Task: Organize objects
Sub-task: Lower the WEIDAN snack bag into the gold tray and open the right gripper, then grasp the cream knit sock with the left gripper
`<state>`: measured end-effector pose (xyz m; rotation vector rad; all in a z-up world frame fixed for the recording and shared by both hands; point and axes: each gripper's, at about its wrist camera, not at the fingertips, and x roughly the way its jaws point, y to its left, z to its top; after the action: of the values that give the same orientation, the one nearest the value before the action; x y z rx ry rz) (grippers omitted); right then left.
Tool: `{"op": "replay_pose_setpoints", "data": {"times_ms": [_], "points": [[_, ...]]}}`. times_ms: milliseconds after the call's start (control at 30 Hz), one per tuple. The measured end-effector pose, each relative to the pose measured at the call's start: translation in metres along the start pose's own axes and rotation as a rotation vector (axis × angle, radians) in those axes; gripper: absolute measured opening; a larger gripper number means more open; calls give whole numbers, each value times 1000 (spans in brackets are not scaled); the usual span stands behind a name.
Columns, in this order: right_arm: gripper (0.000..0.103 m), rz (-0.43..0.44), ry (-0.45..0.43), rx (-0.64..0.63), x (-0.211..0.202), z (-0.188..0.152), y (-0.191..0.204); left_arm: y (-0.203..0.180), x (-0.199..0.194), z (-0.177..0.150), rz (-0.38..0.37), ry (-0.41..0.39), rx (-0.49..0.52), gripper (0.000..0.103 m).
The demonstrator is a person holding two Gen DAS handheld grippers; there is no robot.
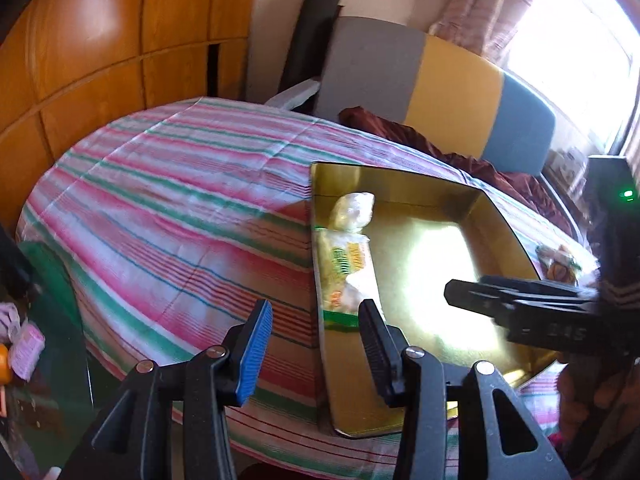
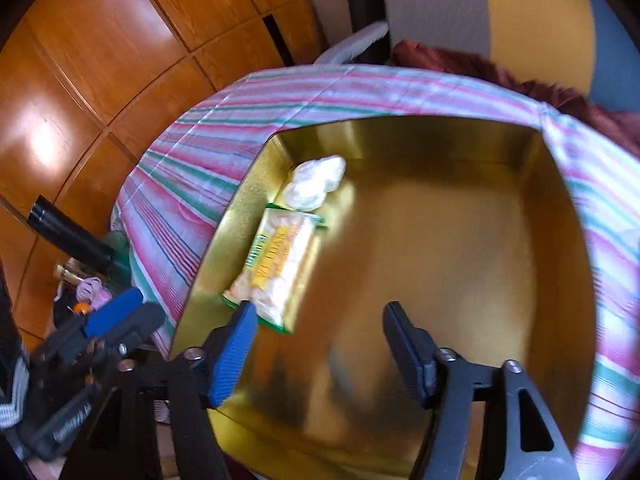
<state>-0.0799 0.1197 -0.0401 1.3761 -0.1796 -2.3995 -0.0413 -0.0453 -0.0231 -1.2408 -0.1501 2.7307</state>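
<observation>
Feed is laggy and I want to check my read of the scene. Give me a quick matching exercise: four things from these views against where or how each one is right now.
Things:
1. yellow snack packet
2. clear plastic bag
3. gold tray
4. right gripper

States:
A. open, holding nothing, over the tray
B. sitting on the striped tablecloth
C. in the tray's far left corner
D. lying along the tray's left wall, nearer the camera than the bag

Pairs: 1-D, 2-C, 3-B, 4-A
</observation>
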Motion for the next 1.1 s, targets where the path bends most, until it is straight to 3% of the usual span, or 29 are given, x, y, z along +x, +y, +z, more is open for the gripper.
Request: {"op": "replay_pose_setpoints", "data": {"times_ms": [267,533,733,900,1033,1100], "points": [[80,-101,-93,16,-64,-31,-39,-40,-12,-6,-29,-25,112,45],[88,-211,-166,140,-131,-60,-113,-86,-14,-12,-146,-2,219,45],[89,-347,-254,364,-207,-85,-208,-129,-15,-13,-236,8,307,45],[96,-447,-376,639,-264,-123,-291,-173,-16,-13,-325,21,392,45],[96,-455,-426,818,-271,-158,-333,-216,-15,-15,-406,61,448,45],[95,-406,-446,920,-270,-171,-347,-239,-12,-17,-459,90,472,45]]}}
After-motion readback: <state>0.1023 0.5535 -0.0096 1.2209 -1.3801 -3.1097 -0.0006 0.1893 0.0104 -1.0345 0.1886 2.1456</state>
